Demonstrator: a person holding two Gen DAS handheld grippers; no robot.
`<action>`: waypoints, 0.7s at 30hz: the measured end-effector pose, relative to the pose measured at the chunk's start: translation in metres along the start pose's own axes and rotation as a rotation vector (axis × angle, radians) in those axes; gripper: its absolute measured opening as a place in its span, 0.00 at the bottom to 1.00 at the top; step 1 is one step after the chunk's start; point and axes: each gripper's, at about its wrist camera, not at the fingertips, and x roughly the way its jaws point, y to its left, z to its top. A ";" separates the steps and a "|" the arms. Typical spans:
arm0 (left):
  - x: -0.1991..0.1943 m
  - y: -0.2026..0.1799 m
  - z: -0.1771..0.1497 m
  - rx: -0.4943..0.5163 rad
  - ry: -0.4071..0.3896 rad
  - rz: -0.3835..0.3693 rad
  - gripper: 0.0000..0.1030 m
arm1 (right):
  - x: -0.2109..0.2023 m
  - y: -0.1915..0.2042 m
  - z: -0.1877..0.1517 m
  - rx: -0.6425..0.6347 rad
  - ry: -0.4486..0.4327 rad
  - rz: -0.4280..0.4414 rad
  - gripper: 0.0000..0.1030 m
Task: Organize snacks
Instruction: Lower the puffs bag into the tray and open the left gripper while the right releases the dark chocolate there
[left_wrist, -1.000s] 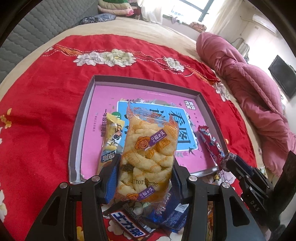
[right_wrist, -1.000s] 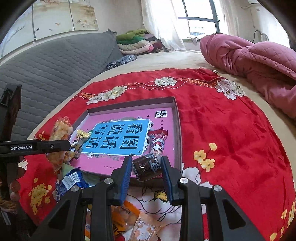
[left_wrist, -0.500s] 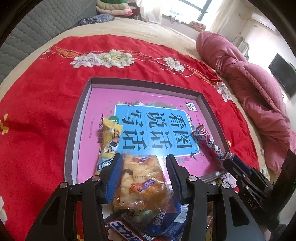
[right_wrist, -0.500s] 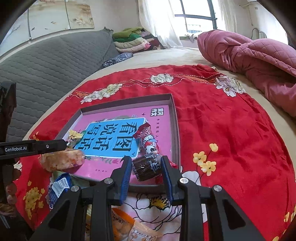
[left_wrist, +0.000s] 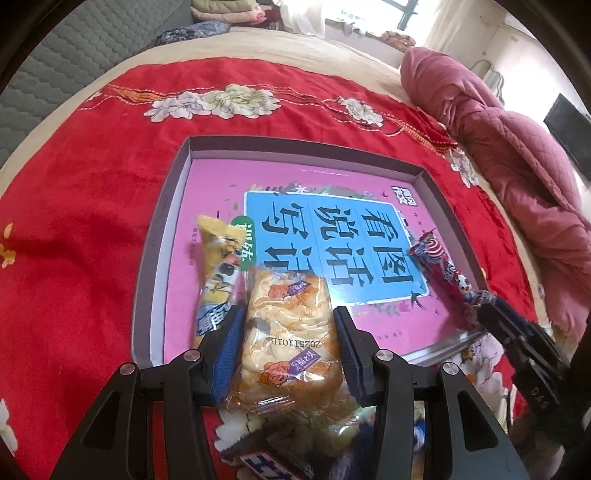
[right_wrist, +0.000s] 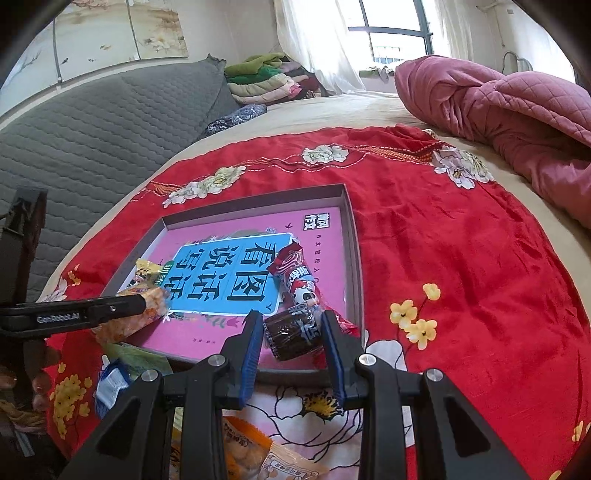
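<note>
A shallow grey box (left_wrist: 173, 206) (right_wrist: 351, 236) with a pink and blue printed floor lies on a red cloth. My left gripper (left_wrist: 288, 332) is shut on a clear bag of orange puffed snacks (left_wrist: 291, 332), held low over the box's near edge. A yellow snack packet (left_wrist: 218, 269) lies in the box beside it. My right gripper (right_wrist: 291, 328) is shut on a dark brown wrapped candy (right_wrist: 291, 332) over the box's near right corner. A red packet (right_wrist: 295, 277) (left_wrist: 443, 269) lies in the box just beyond it.
Loose snack packets lie on the red cloth (right_wrist: 461, 240) in front of the box, among them a blue one (right_wrist: 110, 384) and orange ones (right_wrist: 243, 450). A pink quilt (right_wrist: 517, 110) is heaped at the right. A grey padded headboard (right_wrist: 92, 129) stands at the left.
My left gripper has lowered the puffed snack bag from upright to flat over the box's near edge. My right gripper has carried the brown candy forward over the box's near corner.
</note>
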 end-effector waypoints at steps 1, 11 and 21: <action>0.002 0.001 0.001 -0.003 0.003 -0.002 0.49 | 0.001 -0.001 0.000 0.004 0.001 0.002 0.32; 0.018 0.005 0.009 -0.017 0.018 -0.001 0.47 | 0.003 0.001 -0.002 -0.007 0.004 -0.009 0.32; 0.020 0.004 0.014 -0.032 0.017 -0.029 0.47 | 0.005 0.003 -0.007 -0.026 0.011 -0.056 0.32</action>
